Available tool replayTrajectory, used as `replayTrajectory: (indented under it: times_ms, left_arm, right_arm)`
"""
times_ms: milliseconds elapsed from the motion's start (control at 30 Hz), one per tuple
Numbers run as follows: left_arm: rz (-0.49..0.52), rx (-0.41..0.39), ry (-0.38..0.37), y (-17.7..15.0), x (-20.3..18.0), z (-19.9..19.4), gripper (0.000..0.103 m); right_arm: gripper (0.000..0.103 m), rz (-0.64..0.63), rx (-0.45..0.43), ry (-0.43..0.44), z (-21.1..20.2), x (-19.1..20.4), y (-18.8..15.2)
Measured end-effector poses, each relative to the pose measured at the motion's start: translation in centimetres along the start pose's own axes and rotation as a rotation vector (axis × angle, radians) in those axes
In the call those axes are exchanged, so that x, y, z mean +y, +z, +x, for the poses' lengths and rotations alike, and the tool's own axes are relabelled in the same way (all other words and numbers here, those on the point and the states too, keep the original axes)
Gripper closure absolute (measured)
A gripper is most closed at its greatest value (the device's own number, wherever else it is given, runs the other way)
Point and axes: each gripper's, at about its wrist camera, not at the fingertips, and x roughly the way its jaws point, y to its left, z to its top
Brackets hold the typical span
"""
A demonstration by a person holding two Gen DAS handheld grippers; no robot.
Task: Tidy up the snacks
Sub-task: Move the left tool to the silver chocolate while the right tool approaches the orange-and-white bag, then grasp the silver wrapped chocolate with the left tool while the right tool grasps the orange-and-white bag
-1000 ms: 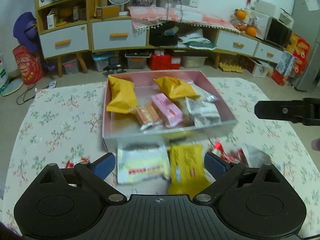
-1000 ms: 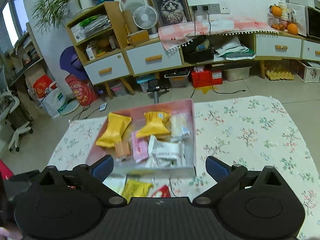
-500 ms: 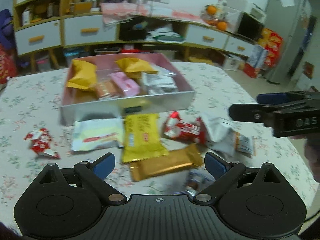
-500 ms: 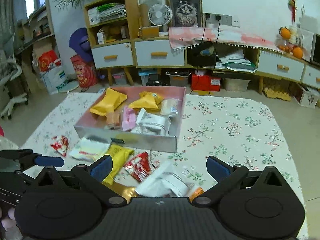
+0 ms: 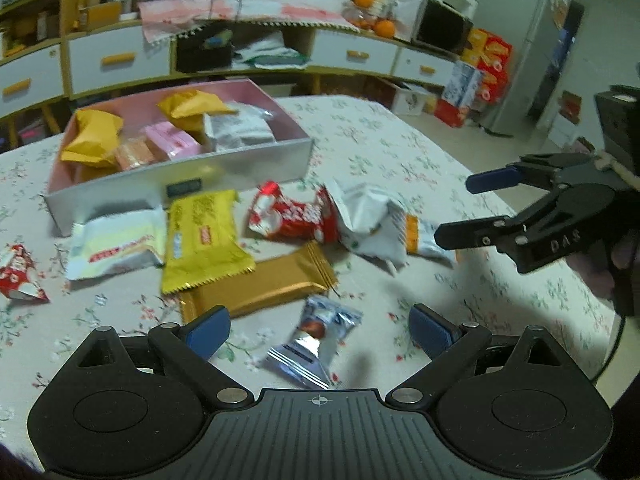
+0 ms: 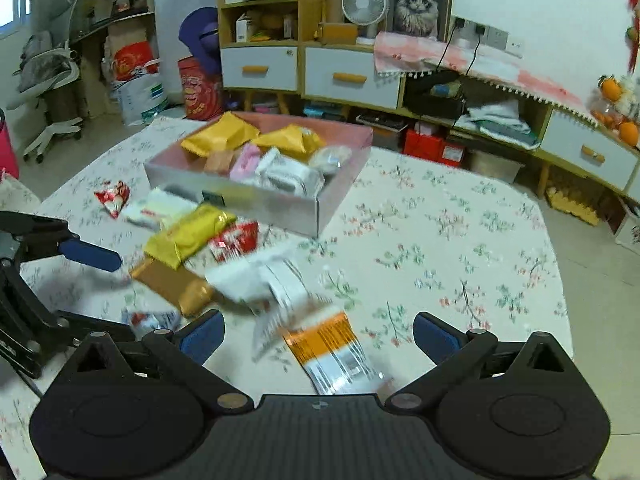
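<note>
Between your left tongs (image 5: 318,326), open and empty, lies the small silver packet (image 5: 316,340); your right tongs (image 6: 316,338), also open, hover over the orange-and-white packet (image 6: 332,350). Straddle squarely, close gently, lift toward the pink box (image 5: 180,176).

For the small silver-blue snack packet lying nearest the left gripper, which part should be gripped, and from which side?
Grip the silver-blue packet across its puffed middle, coming from above with the open left gripper. It lies flat and alone on the tablecloth, touching no other snack, and its crimped ends look thin and slippery.
</note>
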Motion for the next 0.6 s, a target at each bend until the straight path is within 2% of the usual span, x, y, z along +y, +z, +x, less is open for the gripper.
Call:
replayTrajectory:
  times_ms: [267,500,600]
  left_arm:
    - [0.035,0.058,-0.004,-1.2,-0.5,1.2,0.008]
    - [0.072,0.072,0.004,-1.6,-0.9,1.5,0.017]
    - [0.089,0.070,0.015,-1.5,-1.0,1.5,0.026]
  right_arm:
    - [0.028,-0.012,0.074,0.060,1.6,-1.4,-2.1]
    - [0.028,-0.053,0.138,0.043,3.3,-1.0,-3.1]
    - [0.028,-0.051,0.128,0.047,3.3,-0.8,-3.1]
